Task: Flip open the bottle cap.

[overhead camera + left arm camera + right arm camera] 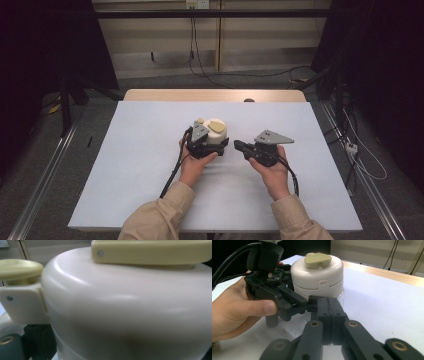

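A round white container (pixel 217 131) with a pale yellow top handle stands upright near the middle of the white-covered table (pixel 135 170). My left gripper (pixel 214 146) clasps its lower part from the near left, and its camera sits so close that the container's wall (pixel 125 310) and a yellow knob (pixel 20 268) loom large. In the right gripper view the container (pixel 317 275) stands behind my right gripper (pixel 328 303), whose jaws are pressed together with nothing between them. Their tips lie just short of the container's base, next to a left gripper finger (pixel 294 300).
The table's bare wooden far edge (pixel 215 95) shows beyond the white cover. Metal rails (pixel 45 175) run along the floor on both sides, and cables (pixel 360 160) lie on the floor at right and hang from the back wall.
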`<action>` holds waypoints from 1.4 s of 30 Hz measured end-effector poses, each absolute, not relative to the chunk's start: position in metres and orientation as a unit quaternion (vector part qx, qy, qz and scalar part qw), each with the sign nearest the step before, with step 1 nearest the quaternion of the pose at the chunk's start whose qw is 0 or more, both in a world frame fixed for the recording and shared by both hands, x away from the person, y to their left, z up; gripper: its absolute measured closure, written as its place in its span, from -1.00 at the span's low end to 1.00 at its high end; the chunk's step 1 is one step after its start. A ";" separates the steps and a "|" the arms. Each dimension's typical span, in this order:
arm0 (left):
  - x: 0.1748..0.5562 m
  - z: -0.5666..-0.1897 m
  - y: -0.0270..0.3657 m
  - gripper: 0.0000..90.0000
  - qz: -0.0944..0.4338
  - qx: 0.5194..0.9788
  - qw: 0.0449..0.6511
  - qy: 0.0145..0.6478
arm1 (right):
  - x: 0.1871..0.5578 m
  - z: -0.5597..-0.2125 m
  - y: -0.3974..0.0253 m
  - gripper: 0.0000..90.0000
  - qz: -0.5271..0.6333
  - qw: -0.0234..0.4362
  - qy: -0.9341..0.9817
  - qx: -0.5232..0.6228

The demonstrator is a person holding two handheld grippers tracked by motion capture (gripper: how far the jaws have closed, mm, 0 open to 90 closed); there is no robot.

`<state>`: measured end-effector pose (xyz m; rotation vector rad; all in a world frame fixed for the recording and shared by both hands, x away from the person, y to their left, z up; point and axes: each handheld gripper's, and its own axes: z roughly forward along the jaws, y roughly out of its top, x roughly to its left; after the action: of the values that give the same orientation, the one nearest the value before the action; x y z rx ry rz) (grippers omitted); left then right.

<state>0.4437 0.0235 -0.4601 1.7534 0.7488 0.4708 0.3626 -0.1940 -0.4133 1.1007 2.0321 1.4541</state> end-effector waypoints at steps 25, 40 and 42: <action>0.443 -0.460 0.023 -0.88 0.201 0.742 0.555 0.318 | 0.384 -0.395 -0.175 1.00 0.514 0.194 0.737 0.394; 0.443 -0.460 0.023 -0.88 0.202 0.743 0.553 0.317 | 0.392 -0.393 -0.167 1.00 0.505 0.195 0.744 0.393; 0.443 -0.460 0.023 -0.88 0.202 0.743 0.554 0.318 | 0.393 -0.393 -0.165 1.00 0.504 0.195 0.744 0.392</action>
<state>0.4435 0.0231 -0.4602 1.7550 0.7519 0.4764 0.3930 -0.1655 -0.3928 1.0989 2.0856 1.4123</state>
